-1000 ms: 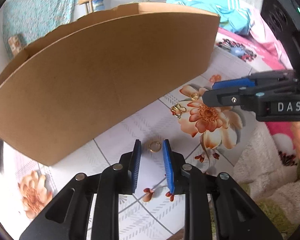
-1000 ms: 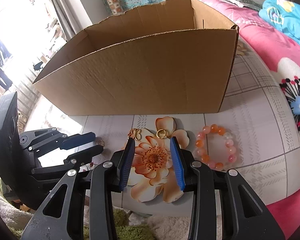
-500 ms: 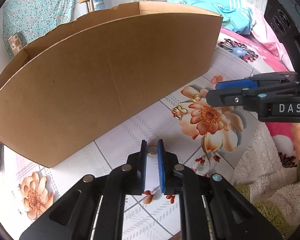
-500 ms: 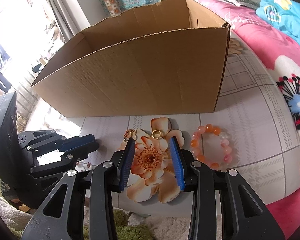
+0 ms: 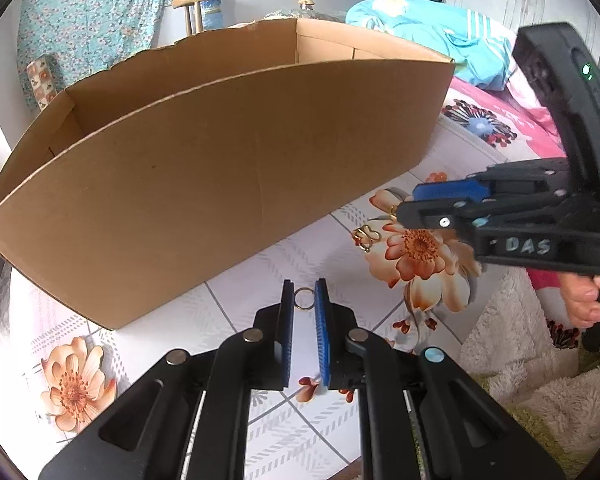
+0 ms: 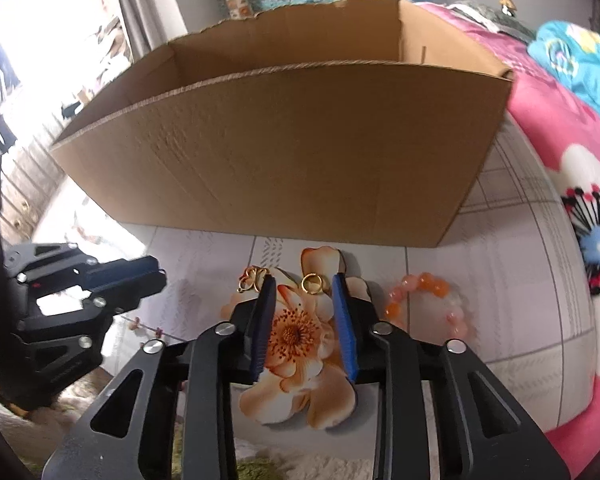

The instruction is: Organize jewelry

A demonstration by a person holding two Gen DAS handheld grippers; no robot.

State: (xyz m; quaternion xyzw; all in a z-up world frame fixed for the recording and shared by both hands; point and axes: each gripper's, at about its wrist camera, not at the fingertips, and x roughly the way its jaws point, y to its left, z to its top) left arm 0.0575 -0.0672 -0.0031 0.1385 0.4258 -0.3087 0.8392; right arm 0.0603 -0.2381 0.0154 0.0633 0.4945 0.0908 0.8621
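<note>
My left gripper (image 5: 303,290) is shut on a small gold ring (image 5: 303,309), which stands upright between the blue pads just in front of the cardboard box (image 5: 220,168). My right gripper (image 6: 304,286) is closing around a second gold ring (image 6: 311,291) that lies on the flowered cloth (image 6: 500,280). That ring sits nearer the right pad, and neither pad presses on it. A gold butterfly-shaped piece (image 6: 252,278) lies just left of the right gripper's fingers. An orange and pink bead bracelet (image 6: 424,300) lies to their right. The box (image 6: 300,140) is open-topped.
The box's tall front wall stands close behind all the jewelry. A pink flowered blanket (image 6: 572,208) rises at the right. A shaggy white and green rug (image 5: 540,380) borders the cloth's near edge. A person's fingers (image 5: 584,304) hold the right gripper's handle (image 5: 540,246).
The left jaws closed from wide apart onto the ring and now grip it. The right jaws have narrowed around the second ring.
</note>
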